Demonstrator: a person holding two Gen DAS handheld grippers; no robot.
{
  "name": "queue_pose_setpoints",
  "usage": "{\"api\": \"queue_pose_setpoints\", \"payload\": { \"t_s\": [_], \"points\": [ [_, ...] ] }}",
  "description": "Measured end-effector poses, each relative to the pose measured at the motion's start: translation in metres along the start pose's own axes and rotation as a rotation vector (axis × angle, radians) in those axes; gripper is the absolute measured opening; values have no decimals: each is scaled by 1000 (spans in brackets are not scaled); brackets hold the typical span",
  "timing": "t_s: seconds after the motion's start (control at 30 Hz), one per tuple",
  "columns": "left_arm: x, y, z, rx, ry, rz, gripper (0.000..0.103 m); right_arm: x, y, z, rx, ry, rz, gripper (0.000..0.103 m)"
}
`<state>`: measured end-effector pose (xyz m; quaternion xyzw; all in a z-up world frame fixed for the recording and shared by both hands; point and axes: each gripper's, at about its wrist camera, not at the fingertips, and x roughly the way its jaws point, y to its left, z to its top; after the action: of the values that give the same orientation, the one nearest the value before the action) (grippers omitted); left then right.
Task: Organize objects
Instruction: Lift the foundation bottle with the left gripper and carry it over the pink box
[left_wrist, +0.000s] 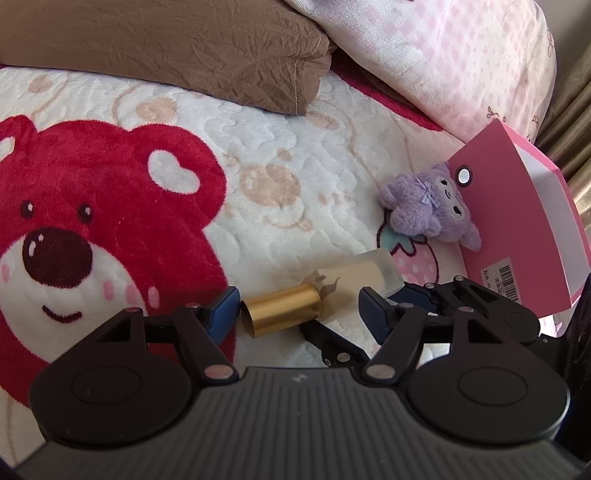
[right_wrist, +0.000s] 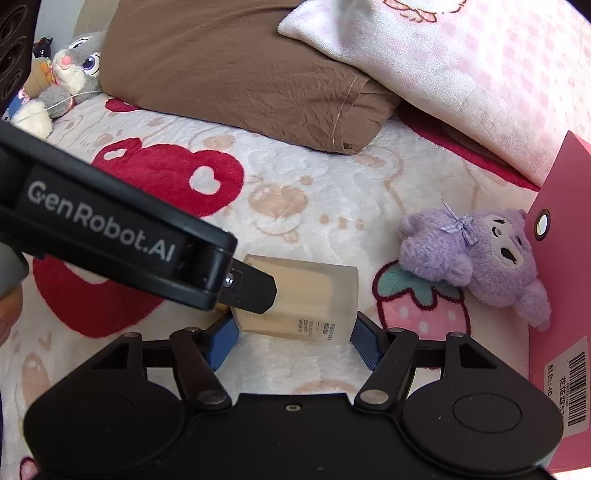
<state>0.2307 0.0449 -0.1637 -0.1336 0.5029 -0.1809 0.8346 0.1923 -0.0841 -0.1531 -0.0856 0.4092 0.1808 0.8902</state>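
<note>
bed blanket (left_wrist: 295, 184): right gripper (right_wrist: 293, 338) pinches bottle (right_wrist: 306, 295) beside pink box (left_wrist: 517, 221); left gripper (left_wrist: 297, 308) spread around gold cap (left_wrist: 282, 314); squeeze cap squarely.

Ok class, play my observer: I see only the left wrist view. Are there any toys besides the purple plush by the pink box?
Observer: Yes, a grey rabbit plush lies left of the brown pillow.
Operator: Is the frosted bottle plain?
Observer: No, the frosted bottle has small print on its side.
Operator: Where is the right gripper?
Observer: The right gripper has a pad on each side of the bottle's near end; whether they press, I cannot tell.
</note>
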Motion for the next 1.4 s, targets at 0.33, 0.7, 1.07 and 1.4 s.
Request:
{"api": "queue_pose_setpoints", "payload": {
  "t_s": [0.33,0.7,1.07,1.4],
  "points": [
    [-10,-22,-5,33,18,47,68,-17,-13,-1,67,-16,59,70],
    [-29,-51,-18,15,45,40,67,-61,-29,-9,128,-57,83,69],
    [-21,-63,-35,-21,114,9,67,-81,-34,-31,92,-37,70,69],
    [0,-37,-38,-168,111,-44,57,-58,-26,-54,-15,-1,17,68]
  ]
}}
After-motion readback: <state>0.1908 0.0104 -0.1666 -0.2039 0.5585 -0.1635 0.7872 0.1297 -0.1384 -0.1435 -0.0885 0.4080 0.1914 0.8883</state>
